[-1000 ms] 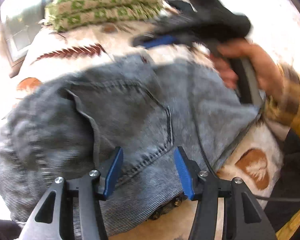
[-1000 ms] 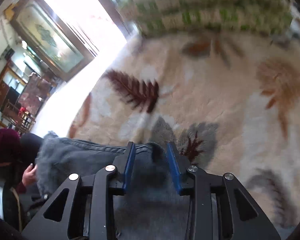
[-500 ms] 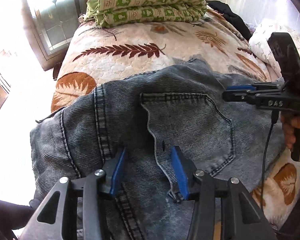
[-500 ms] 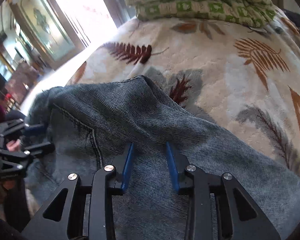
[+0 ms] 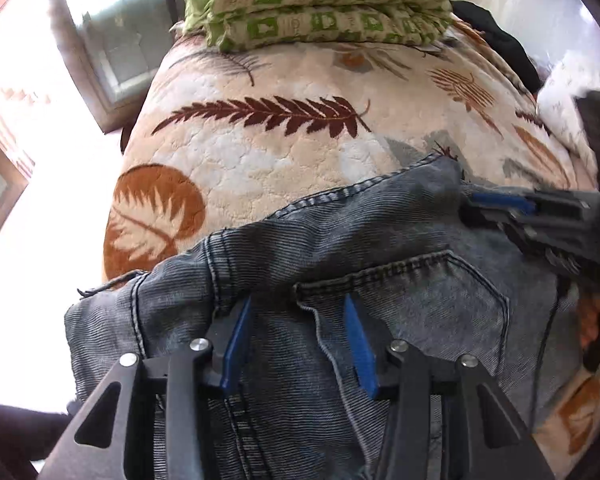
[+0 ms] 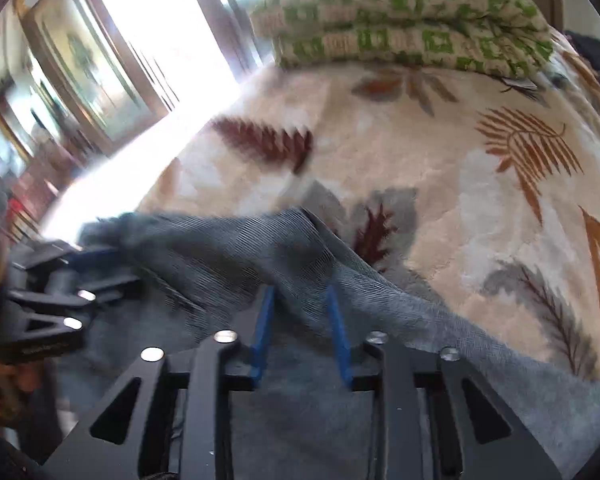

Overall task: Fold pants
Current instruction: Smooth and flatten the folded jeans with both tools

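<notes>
1. The jeans point(image 5: 380, 240) lie in a heap across the near end of the bed point(image 5: 260, 160), back side up, with one back pocket point(image 5: 412, 300) facing the ceiling.
2. Their stitched edge runs slantwise over the bedspread. It rises to a peak towards the right side of the bed.
3. The left tool point(image 5: 296, 336) sits low over the denim, just beside the pocket's left edge. Its blue pads point(image 5: 234, 344) stand well apart, with cloth bunched up between them. I cannot tell whether they press on it.
4. The right tool point(image 6: 300, 328) hangs over a raised fold of the jeans point(image 6: 260, 248) near that peak. Its blue pads point(image 6: 263, 332) stand at a middling gap, and the fold runs between and past them. A real grip cannot be made out, as this view is blurred.
5. In the left view, the right tool point(image 5: 500, 204) comes in from the right edge of the bed, its tips at the corner of the denim.
6. In the right view, the left tool point(image 6: 76, 276) shows at the left, lying on the jeans.
7. A folded green-and-cream quilt point(image 5: 320, 4) is stacked at the far end of the bed.
8. A dark garment point(image 5: 496, 48) lies at the far right corner, beside the quilt.
9. Bright windows point(image 5: 112, 40) stand beyond the bed's left side.
</notes>
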